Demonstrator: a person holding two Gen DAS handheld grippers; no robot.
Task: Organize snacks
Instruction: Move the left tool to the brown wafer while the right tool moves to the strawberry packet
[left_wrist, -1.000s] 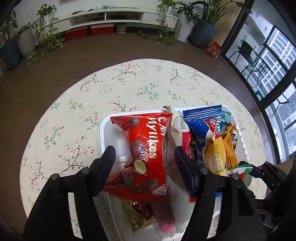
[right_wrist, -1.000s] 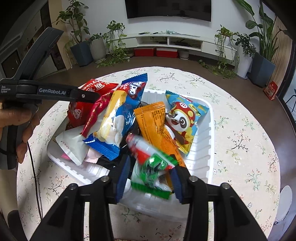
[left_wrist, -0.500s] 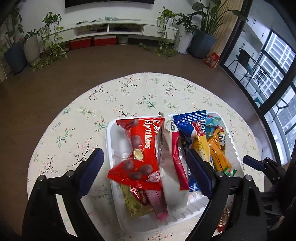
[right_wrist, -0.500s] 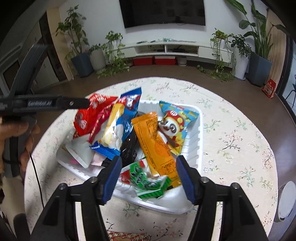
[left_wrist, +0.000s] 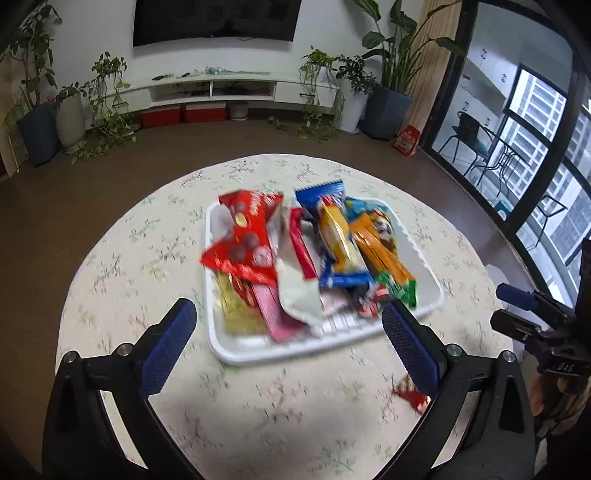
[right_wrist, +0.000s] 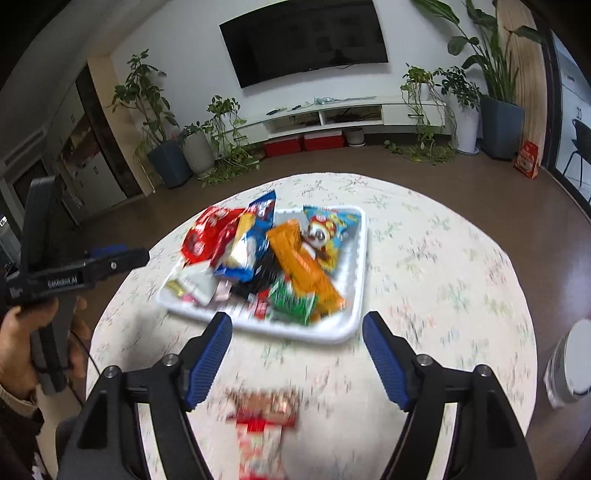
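Both my left gripper (left_wrist: 286, 332) and right gripper (right_wrist: 297, 354) are opening, empty; white plastic snack tray (left_wrist: 325, 343) lying ahead; approaching the red-white wrapped snack (right_wrist: 264, 424) below my right jaws squarely seems best.

- The left gripper (left_wrist: 288, 332) now sits back from the white tray (left_wrist: 236, 354); a second ago its fingers flanked the red chocolate bag (left_wrist: 243, 243).
- Its jaws are opening, with nothing between them.
- The right gripper (right_wrist: 297, 354) has let go of the green-and-red packet (right_wrist: 291, 302), which lies in the tray.
- Its jaws are opening too, off the tray's near edge.
- A red-and-white wrapper (right_wrist: 262, 424) on the tablecloth (right_wrist: 443, 295) has come into view.
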